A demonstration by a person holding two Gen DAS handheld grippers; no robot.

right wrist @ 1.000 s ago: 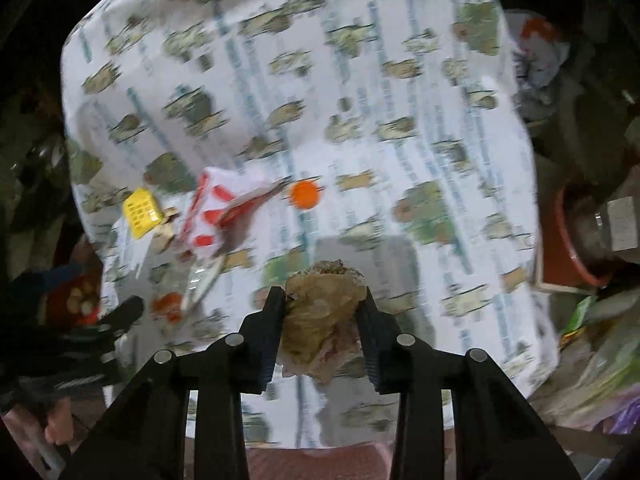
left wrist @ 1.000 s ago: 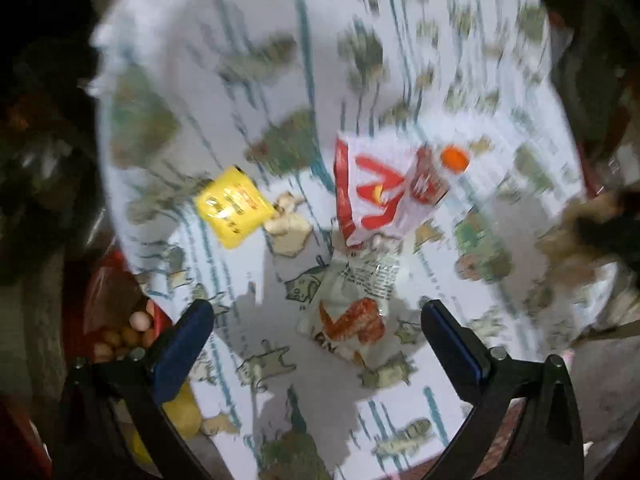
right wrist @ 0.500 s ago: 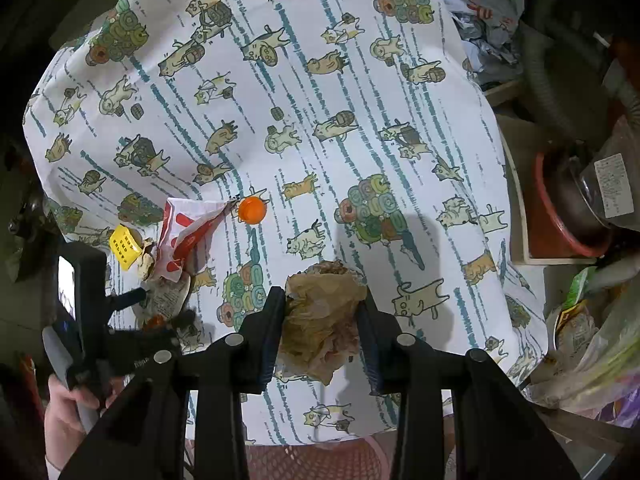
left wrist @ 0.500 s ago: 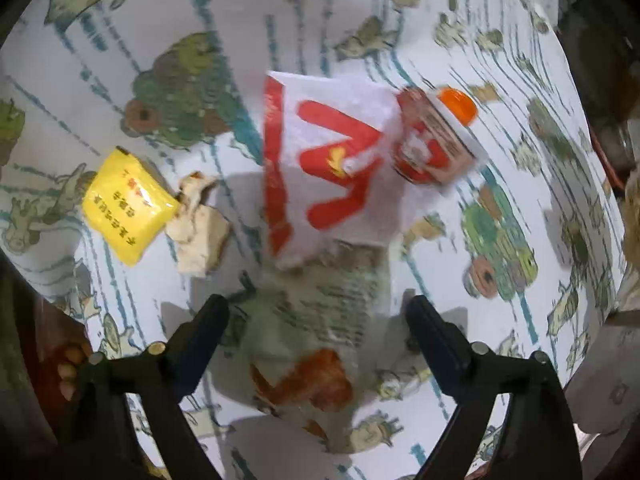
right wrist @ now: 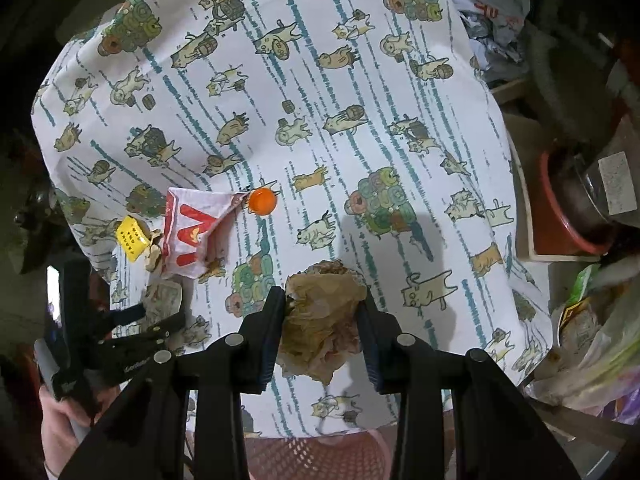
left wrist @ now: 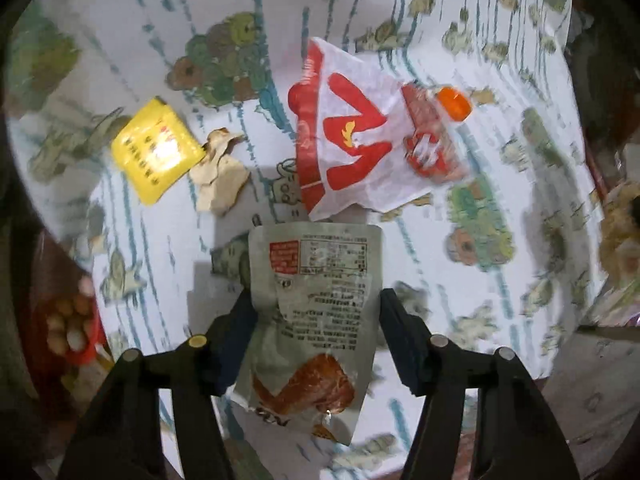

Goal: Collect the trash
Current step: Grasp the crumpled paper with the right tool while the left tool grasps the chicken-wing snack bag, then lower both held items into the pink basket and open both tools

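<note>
My left gripper [left wrist: 316, 312] is shut on a grey snack wrapper [left wrist: 316, 304] with a chicken-wing picture, at the near edge of the cat-print tablecloth [left wrist: 160, 248]. Beyond it lie a red-and-white paper bag [left wrist: 352, 136], an orange cap [left wrist: 454, 102], a yellow sachet [left wrist: 154, 154] and a torn brown scrap [left wrist: 218, 172]. My right gripper [right wrist: 322, 308] is shut on a crumpled brown paper ball [right wrist: 320, 320] above the tablecloth [right wrist: 320, 100]. The left gripper [right wrist: 156, 316] also shows at the lower left of the right wrist view.
A pink mesh basket [right wrist: 316, 456] sits below the table's near edge. A red pot with a lid [right wrist: 576, 208] and plastic bags [right wrist: 592, 340] crowd the right side. A red bowl of small round things [left wrist: 72, 328] sits left of the table.
My left gripper has closed from open onto the grey snack wrapper. My right gripper keeps holding the paper ball and has barely shifted.
</note>
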